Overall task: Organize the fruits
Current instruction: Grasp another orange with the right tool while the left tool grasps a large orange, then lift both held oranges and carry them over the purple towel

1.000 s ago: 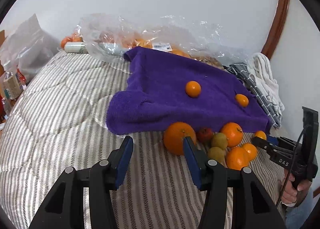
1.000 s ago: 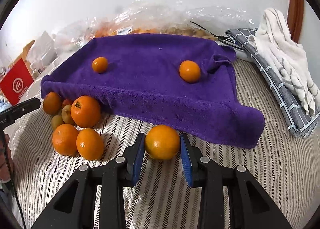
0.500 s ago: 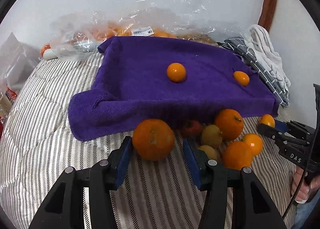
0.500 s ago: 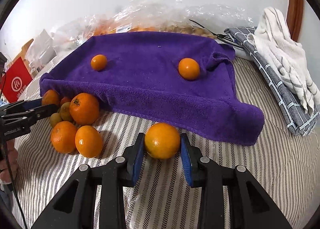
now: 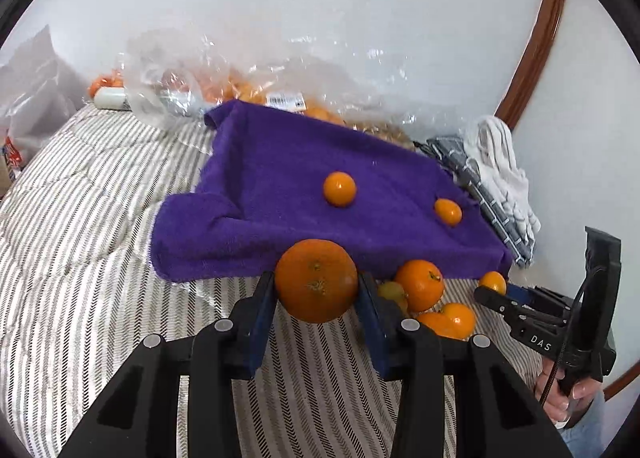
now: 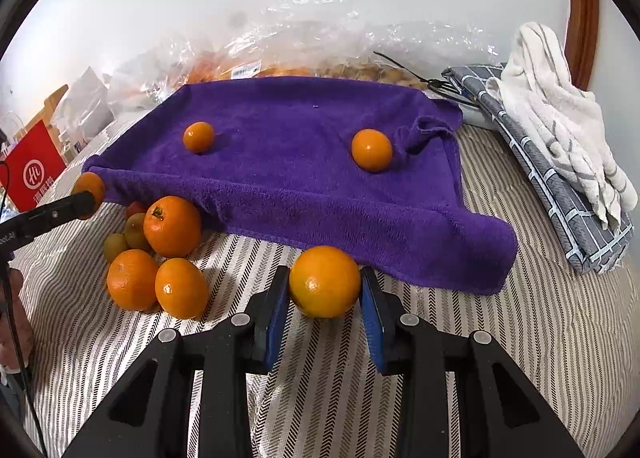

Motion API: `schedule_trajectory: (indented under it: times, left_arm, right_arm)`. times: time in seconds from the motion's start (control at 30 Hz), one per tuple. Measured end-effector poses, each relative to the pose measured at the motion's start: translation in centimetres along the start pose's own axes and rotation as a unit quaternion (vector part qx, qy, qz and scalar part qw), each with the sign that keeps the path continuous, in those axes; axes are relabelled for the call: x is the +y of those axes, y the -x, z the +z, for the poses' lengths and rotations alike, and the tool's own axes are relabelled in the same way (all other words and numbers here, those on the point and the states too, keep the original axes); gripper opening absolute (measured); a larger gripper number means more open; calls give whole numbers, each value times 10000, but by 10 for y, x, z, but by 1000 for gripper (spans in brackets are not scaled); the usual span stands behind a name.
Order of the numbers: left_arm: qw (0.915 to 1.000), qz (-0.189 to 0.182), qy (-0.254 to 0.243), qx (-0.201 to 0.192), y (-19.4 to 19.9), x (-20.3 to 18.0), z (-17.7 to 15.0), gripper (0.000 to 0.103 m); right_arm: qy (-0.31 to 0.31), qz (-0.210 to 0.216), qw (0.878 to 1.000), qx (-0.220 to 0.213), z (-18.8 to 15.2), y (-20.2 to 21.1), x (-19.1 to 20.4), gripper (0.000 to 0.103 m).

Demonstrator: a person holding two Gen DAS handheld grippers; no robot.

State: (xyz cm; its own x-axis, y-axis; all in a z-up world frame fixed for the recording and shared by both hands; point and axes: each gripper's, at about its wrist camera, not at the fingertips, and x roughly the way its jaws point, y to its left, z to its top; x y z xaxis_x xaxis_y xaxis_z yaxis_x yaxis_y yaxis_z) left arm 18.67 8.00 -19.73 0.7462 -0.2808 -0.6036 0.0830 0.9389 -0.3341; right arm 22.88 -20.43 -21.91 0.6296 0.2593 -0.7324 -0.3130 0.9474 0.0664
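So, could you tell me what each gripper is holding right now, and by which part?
Each holds an orange by its opposite sides: the left gripper has just closed on a large orange, the right gripper clamps another orange.

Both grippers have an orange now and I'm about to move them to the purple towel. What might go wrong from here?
1. The left gripper, whose jaws have just been closing, holds the large orange only near its fingertips; it may slip during the lift.
2. The purple towel sags toward its front edge, so round fruit set there may roll off, or bump the two small oranges.
3. The right gripper with its orange sits close to the left one's path.
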Motion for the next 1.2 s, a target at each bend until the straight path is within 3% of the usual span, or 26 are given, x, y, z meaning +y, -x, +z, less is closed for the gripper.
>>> schedule_trajectory:
  times: [0.37,0.73,1.2]
  left_arm:
    - [9984,-85,-411,-379,12,-16,0,39]
    - [9983,-222,-270,-456,14,-12,1,39]
    - [9976,-38,-206,-653,19,-11,1,39]
  right_arm:
    - [-52,-26,9999,-147,-1,6,-2,34]
    - [-59,10,9992,-407,-2,16,-1,34]
    - [-123,189,9977,-646,-6,28,2,34]
